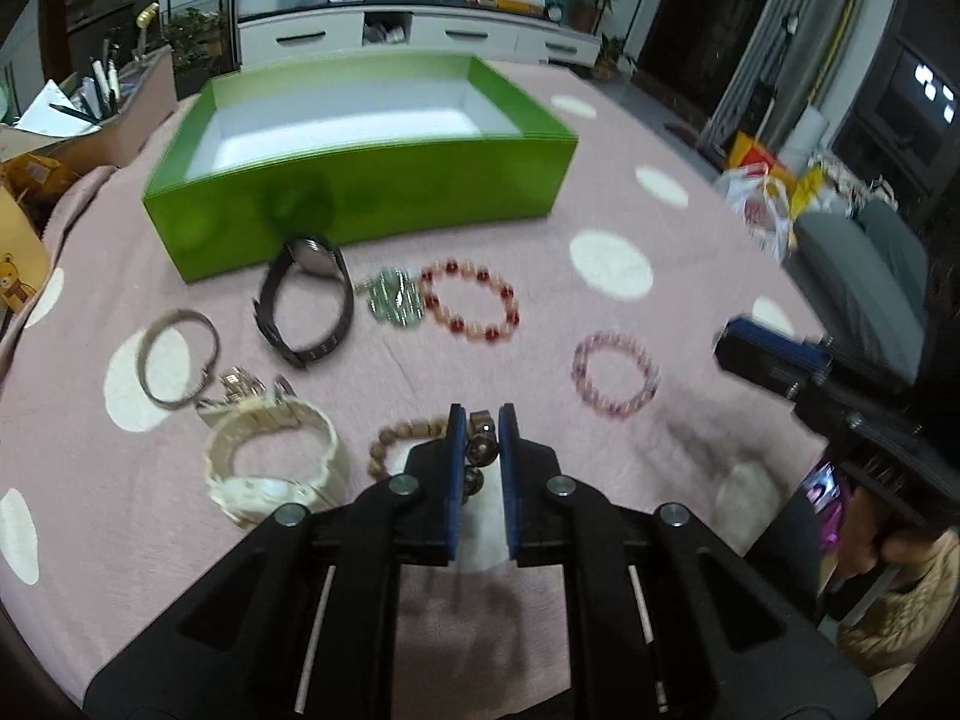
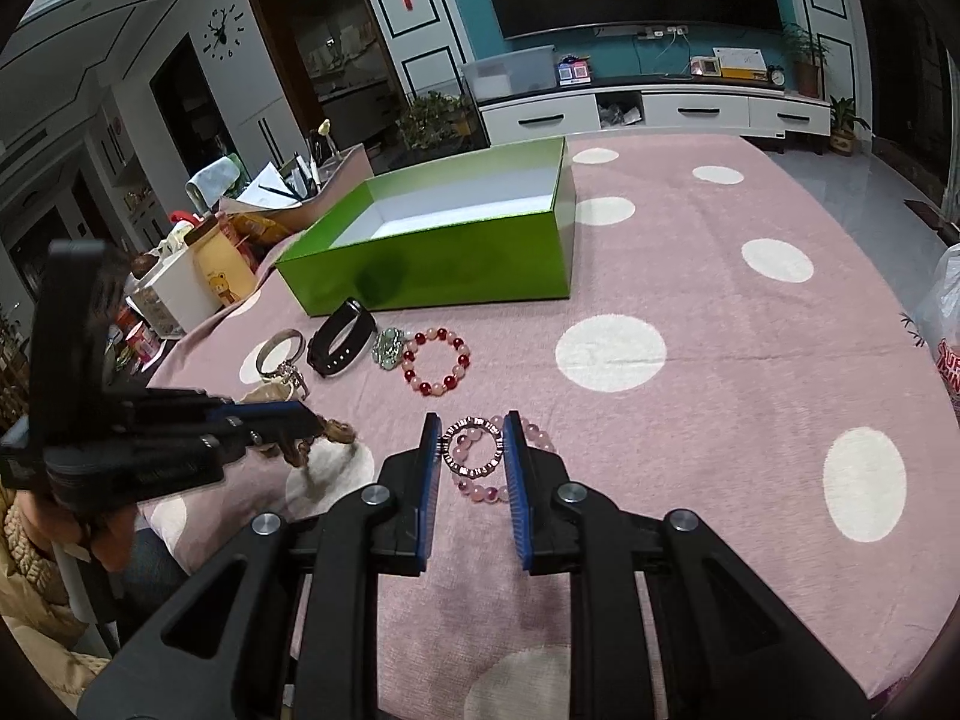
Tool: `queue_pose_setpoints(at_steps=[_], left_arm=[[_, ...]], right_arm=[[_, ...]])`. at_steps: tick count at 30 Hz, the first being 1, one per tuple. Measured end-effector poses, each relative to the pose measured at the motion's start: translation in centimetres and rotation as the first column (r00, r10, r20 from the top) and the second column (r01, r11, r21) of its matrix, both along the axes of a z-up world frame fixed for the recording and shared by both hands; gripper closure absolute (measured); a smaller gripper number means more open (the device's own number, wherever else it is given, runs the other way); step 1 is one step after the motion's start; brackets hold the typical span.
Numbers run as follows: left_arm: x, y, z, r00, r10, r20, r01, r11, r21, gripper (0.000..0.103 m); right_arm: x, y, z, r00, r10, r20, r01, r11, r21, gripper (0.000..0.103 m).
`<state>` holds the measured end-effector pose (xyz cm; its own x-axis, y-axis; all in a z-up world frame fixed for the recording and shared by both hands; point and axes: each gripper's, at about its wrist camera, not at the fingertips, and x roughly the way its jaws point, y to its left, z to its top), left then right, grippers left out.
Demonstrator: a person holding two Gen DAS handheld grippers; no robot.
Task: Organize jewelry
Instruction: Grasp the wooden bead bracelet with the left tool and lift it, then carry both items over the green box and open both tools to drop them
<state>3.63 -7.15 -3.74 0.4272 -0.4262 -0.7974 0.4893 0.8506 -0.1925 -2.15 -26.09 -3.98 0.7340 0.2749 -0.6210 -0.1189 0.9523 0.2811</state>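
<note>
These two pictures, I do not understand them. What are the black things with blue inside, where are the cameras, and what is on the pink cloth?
No robot is here: a person holds a two-finger tool in each hand, with a camera on each, looking along its fingers. One picture is from the left tool, which is shut on a brown bead bracelet. The other is from the right tool, shut on a silver ring bracelet. On the pink dotted cloth stand an open green box, apparently empty, and before it a black watch, a red bead bracelet, a pink bead bracelet, a metal bangle and a cream watch.
</note>
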Motion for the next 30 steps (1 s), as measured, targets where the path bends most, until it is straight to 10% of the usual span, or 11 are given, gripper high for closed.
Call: queue_pose_setpoints(at_steps=[30], left_arm=[[5.5, 3.1, 8.9, 0.975, 0.149, 0.165, -0.131, 0.985, -0.111, 0.093]], right_arm=[[5.9, 1.6, 5.7, 0.987, 0.039, 0.159, -0.036, 0.999, -0.026, 0.082]])
